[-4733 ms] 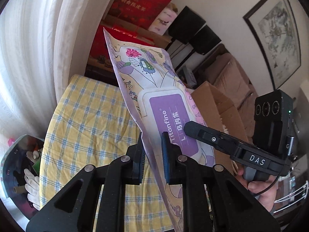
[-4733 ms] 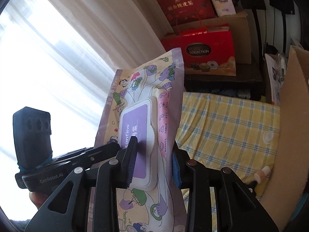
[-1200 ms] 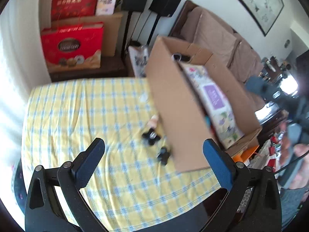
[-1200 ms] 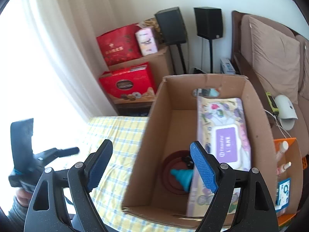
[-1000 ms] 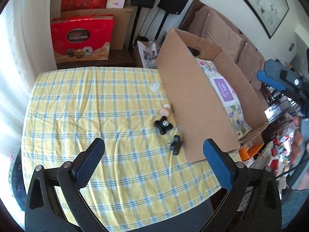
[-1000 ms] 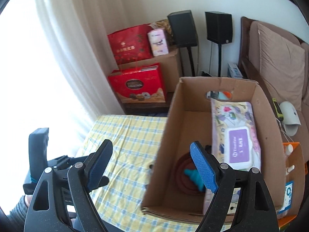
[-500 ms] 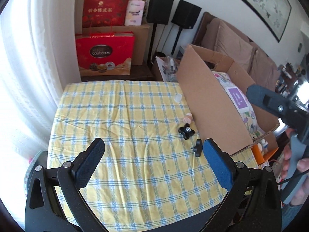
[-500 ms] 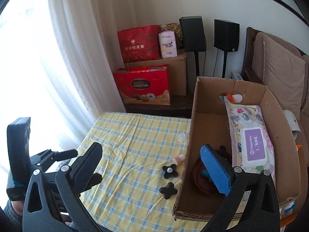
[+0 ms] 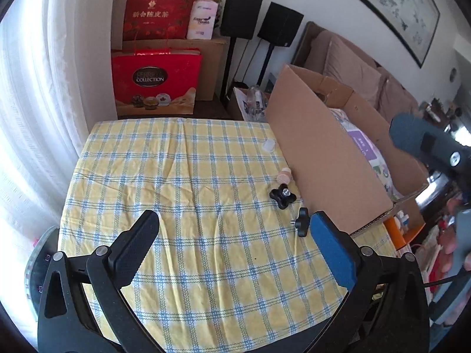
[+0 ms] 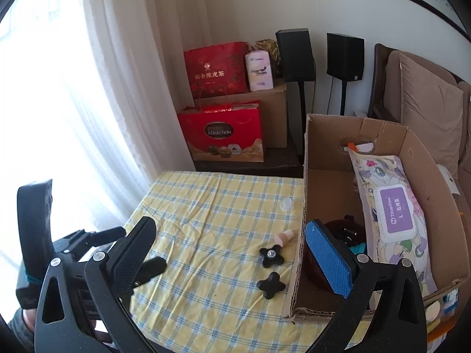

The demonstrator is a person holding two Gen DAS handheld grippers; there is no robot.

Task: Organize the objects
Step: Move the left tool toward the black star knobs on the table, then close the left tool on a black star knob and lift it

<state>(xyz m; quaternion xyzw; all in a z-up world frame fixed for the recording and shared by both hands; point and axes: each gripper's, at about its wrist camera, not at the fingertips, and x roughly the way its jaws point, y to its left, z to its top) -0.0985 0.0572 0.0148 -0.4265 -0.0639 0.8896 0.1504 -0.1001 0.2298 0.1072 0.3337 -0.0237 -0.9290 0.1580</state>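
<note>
Both hand-held grippers withdrawn, patterned wipes pack (image 10: 394, 206) boxed

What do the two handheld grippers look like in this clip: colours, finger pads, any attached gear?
Both the left gripper and the right gripper have matte black frames with silver screw heads. Each carries one black textured pad and one blue pad. In the right wrist view, a black camera module rides on the left gripper's body. A dark cable trails by the right one.
</note>
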